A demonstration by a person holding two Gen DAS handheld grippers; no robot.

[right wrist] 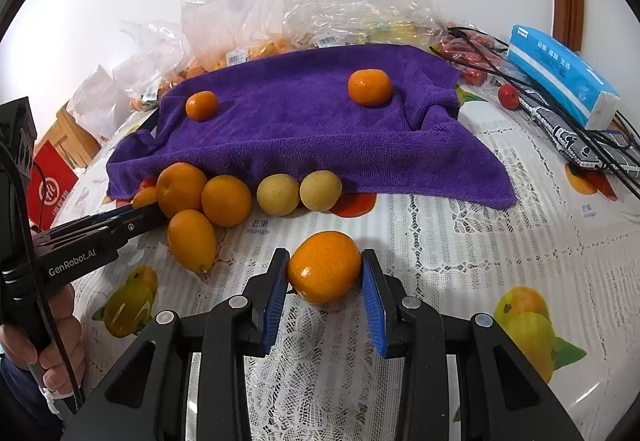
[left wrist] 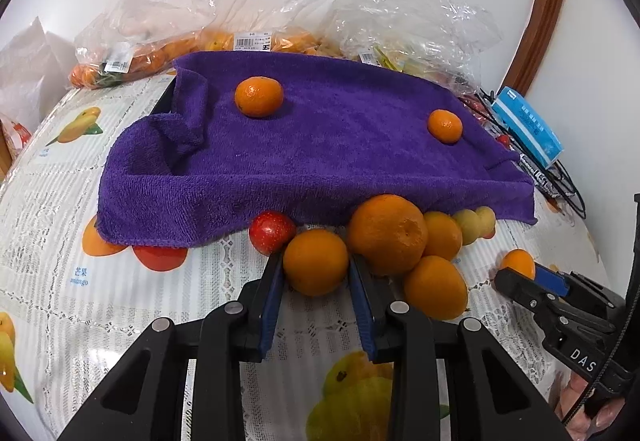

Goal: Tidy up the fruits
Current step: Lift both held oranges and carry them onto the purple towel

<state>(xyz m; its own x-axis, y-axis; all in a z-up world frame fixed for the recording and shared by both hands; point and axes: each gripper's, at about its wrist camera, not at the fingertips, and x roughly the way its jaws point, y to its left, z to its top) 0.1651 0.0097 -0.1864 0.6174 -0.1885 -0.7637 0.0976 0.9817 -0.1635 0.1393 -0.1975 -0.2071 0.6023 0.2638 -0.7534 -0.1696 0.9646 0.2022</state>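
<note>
My left gripper (left wrist: pixel 316 259) is shut on a small orange (left wrist: pixel 316 269) in the fruit cluster at the purple towel's (left wrist: pixel 340 153) front edge. Touching that orange are a red fruit (left wrist: pixel 272 231) and a big orange (left wrist: pixel 386 233). More oranges (left wrist: pixel 436 287) and yellow-green fruits (left wrist: pixel 476 225) lie to the right. Two mandarins (left wrist: pixel 259 96) (left wrist: pixel 445 126) rest on the towel. My right gripper (right wrist: pixel 325 255) is shut on an oval orange (right wrist: pixel 324 271) just above the lace tablecloth, apart from the cluster (right wrist: pixel 226 201). It also shows at the left wrist view's right edge.
Clear plastic bags (left wrist: pixel 168 53) of fruit are piled behind the towel against the white wall. A blue tissue pack (right wrist: pixel 560 77), black cables (right wrist: pixel 592 137) and a small red fruit (right wrist: pixel 508 95) lie at the right. A person's hand (right wrist: pixel 52 345) grips the left tool.
</note>
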